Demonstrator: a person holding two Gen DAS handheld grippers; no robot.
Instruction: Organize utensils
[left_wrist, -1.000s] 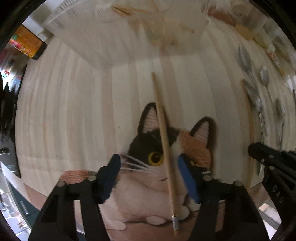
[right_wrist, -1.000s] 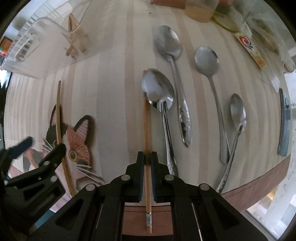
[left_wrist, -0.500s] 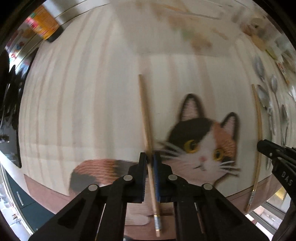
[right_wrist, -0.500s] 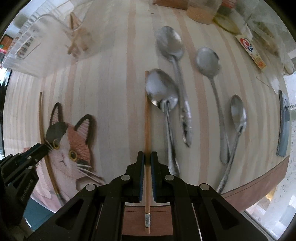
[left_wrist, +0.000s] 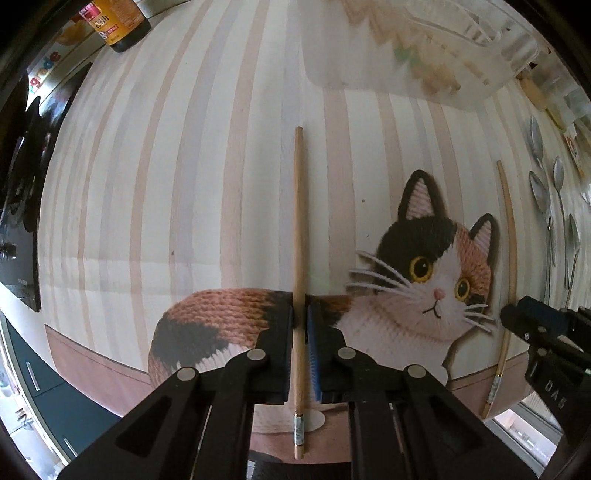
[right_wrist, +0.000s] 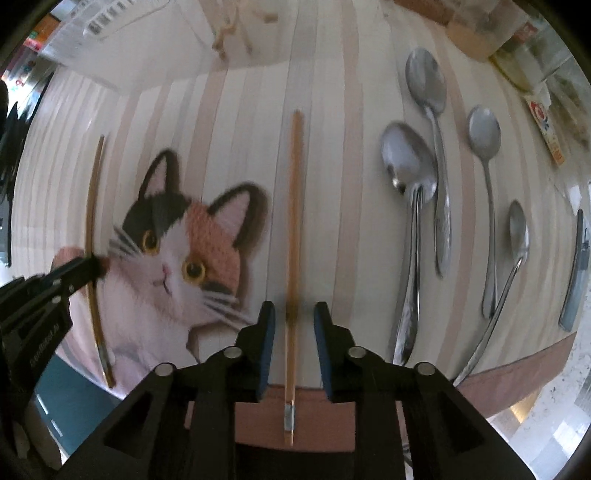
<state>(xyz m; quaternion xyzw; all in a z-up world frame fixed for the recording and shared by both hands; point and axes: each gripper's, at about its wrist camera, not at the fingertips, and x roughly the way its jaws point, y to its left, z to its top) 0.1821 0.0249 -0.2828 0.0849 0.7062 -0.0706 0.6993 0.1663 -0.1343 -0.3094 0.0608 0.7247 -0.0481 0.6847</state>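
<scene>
Since the earlier frames, both of my tools have travelled across the counter (left_wrist: 207, 166) and the cat picture (left_wrist: 436, 273) now sits much further to the right in the left wrist view. My right tool (right_wrist: 294, 314) was clamped on its chopstick before; its jaws have just been opening, and now the blue pads stand apart on each side of the right chopstick (right_wrist: 293, 229) with a clear gap, so they do not press it. This chopstick runs from 12 to 6 o'clock in the right wrist view, with its metal-banded end at 6 o'clock over the brown border of the mat. It is blurred, so I cannot tell if it lies on the counter.

My left tool (left_wrist: 300, 317) is closed tight on the left chopstick (left_wrist: 298, 236), which also runs from 12 to 6 o'clock between the pads, over the cat's tail.

In the right wrist view, four metal spoons (right_wrist: 410, 173) lie at about 2 to 3 o'clock, well apart from the chopstick. A grey flat object (right_wrist: 574, 273) lies at 3 o'clock near the counter edge. A clear plastic container (left_wrist: 417, 48) stands at 1 o'clock in the left wrist view, and a dark bottle (left_wrist: 118, 22) at 11 o'clock.
</scene>
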